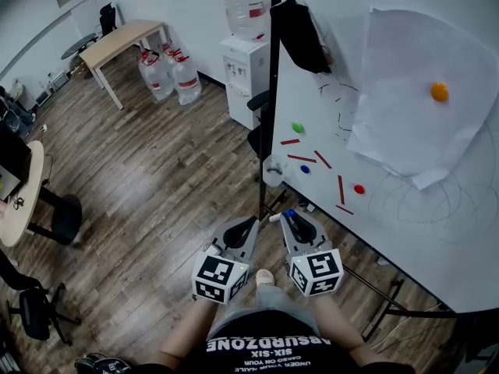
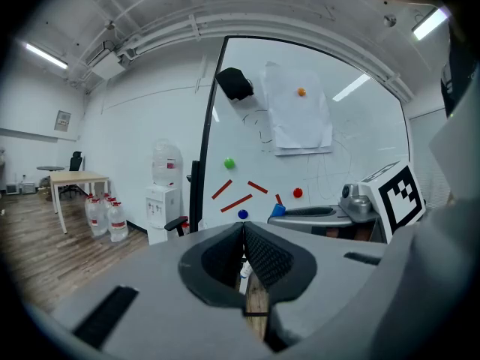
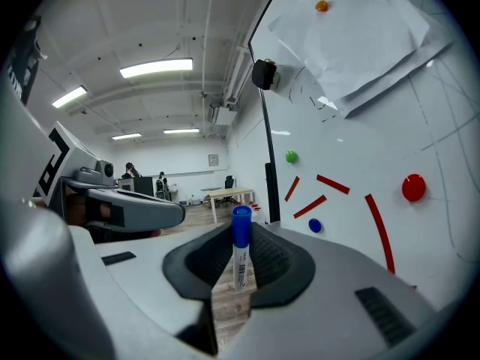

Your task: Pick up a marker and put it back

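Note:
A white marker with a blue cap (image 3: 240,253) stands upright between the jaws of my right gripper (image 3: 240,235), which is shut on it. In the head view its blue cap (image 1: 288,213) shows at the tip of the right gripper (image 1: 290,218), low in the picture, just short of the whiteboard's (image 1: 390,232) lower left edge. My left gripper (image 1: 248,226) hangs beside it on the left. Its pads (image 2: 259,250) meet at the tip, with nothing held in the left gripper (image 2: 242,235).
The whiteboard carries a large white paper (image 1: 421,92), an orange magnet (image 1: 440,92), a green magnet (image 1: 297,128), a blue one (image 1: 305,169), a red one (image 1: 359,188), red strips (image 1: 302,159) and a black eraser (image 1: 300,33). A water dispenser (image 1: 245,68), water bottles (image 1: 171,76) and a table (image 1: 117,45) stand on the wooden floor.

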Demonstrator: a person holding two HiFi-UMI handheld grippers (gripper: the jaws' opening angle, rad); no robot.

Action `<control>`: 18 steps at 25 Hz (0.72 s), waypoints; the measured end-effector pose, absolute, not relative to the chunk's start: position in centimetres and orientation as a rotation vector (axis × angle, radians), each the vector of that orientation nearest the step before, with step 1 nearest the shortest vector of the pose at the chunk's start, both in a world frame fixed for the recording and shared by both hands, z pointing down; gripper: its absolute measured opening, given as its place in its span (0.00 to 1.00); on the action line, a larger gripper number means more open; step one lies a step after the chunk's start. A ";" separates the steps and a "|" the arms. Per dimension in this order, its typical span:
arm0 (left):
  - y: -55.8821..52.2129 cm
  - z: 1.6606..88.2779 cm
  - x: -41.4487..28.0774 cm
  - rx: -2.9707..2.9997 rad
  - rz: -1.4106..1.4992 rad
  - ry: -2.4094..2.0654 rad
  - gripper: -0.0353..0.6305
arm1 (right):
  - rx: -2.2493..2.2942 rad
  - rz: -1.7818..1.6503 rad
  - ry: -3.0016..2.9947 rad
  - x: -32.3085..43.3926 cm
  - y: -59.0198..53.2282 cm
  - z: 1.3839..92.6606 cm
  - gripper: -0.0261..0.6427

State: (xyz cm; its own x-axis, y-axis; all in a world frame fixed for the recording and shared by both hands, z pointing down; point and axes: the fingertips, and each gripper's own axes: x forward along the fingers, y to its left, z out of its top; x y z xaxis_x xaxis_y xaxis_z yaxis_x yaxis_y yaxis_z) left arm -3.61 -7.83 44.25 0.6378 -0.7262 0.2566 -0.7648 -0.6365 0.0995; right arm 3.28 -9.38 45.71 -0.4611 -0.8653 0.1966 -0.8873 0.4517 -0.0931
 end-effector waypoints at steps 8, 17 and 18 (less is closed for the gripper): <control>-8.2 44.2 -3.7 2.657 0.281 -1.235 0.07 | 1.554 0.268 -2.580 3.2 -9.6 45.5 0.13; -8.6 44.3 -4.0 2.654 0.287 -1.237 0.06 | 1.567 0.245 -2.595 3.4 -10.0 44.4 0.13; -8.7 44.3 -4.0 2.654 0.288 -1.239 0.07 | 1.570 0.242 -2.598 3.4 -10.1 44.1 0.13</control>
State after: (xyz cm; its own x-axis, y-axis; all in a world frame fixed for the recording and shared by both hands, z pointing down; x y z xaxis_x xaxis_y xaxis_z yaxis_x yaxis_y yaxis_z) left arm -4.04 -8.69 44.32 0.6302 -0.7323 0.2579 -0.7709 -0.6296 0.0964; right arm 3.41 -10.11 44.13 -0.4651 -0.8700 0.1636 -0.8853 0.4570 -0.0859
